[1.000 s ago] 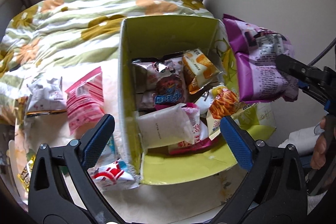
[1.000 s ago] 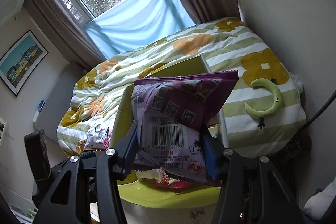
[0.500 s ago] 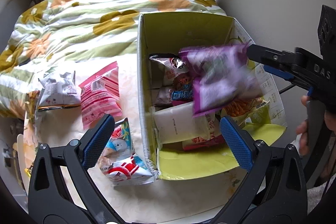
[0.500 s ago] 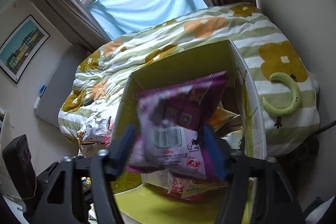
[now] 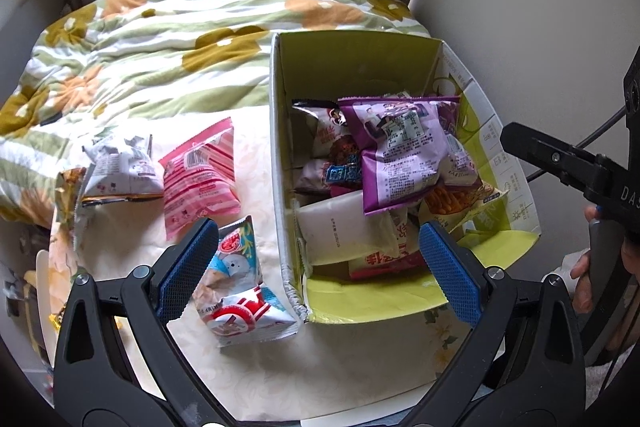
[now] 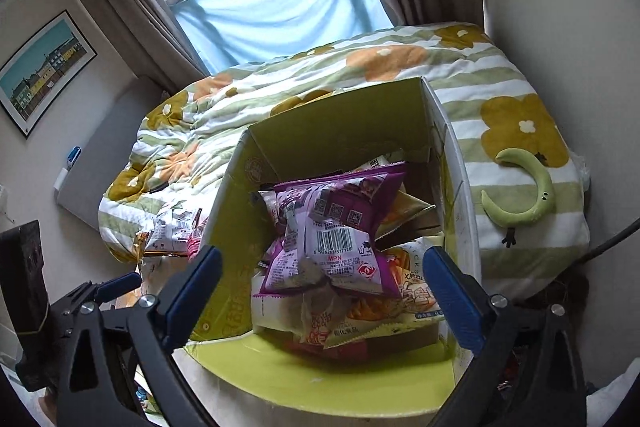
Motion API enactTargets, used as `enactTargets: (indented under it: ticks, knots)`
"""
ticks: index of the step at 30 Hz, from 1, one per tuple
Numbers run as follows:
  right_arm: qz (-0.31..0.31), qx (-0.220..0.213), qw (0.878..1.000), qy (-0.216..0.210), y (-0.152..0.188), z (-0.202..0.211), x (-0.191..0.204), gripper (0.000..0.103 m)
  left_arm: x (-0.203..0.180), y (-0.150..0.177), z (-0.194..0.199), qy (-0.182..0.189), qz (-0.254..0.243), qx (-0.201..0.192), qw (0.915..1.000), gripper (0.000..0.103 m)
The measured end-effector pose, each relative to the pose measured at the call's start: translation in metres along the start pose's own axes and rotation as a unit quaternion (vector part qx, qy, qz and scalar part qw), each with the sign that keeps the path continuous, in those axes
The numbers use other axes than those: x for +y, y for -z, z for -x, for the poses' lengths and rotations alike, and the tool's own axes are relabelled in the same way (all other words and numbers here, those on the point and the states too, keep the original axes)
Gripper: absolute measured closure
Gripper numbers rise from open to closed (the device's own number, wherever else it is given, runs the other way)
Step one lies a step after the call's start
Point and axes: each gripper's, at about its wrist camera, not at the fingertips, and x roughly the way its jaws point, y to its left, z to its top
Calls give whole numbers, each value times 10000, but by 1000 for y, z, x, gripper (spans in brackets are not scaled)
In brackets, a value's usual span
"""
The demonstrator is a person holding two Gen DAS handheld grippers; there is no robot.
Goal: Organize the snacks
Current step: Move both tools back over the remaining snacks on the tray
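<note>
Lying on top of the other packets inside the open cardboard box (image 6: 340, 131), the purple snack bag (image 6: 340, 227) sits at the centre of the right wrist view, barcode face up. The right gripper (image 6: 322, 287) has just been opening; its blue pads (image 6: 452, 301) now stand wide apart at the lower left and lower right of that frame, with the bag above and between them and touched by neither. In the left wrist view the same purple snack bag (image 5: 408, 151) occupies the right-centre of the frame, inside the box (image 5: 280, 155).

The left gripper (image 5: 316, 271) also stands apart and grips nothing. Its left pad lies at the lower left beside a blue-and-red snack packet (image 5: 244, 291) on the table (image 5: 320, 367); its right pad overlaps the box's lower right corner.

Outside the box, left of centre, lie a pink packet (image 5: 200, 175) and a white packet (image 5: 120, 167). A flowered quilt (image 5: 160, 51) fills the upper left.
</note>
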Motion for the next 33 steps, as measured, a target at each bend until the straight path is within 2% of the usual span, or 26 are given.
enactTargets:
  ticks: [5,11,16,22,33]
  knots:
    - [251,-12,9997,49,2,13,11,3,3,-2,17,13,42,-103,9999,3]
    - [555,-270,9981,39,3,32,37,3,22,2,48,-134,51,-325,9994,3]
    - [669,-527,9964,-12,9,46,69,3,58,8,70,-252,122,-476,9985,3]
    - [940,-598,9932,333,27,43,126,3,102,17,93,-289,4,-589,9978,3]
    - [595,-589,9946,611,75,13,206,3,215,47,105,-218,-51,-315,9993,3]
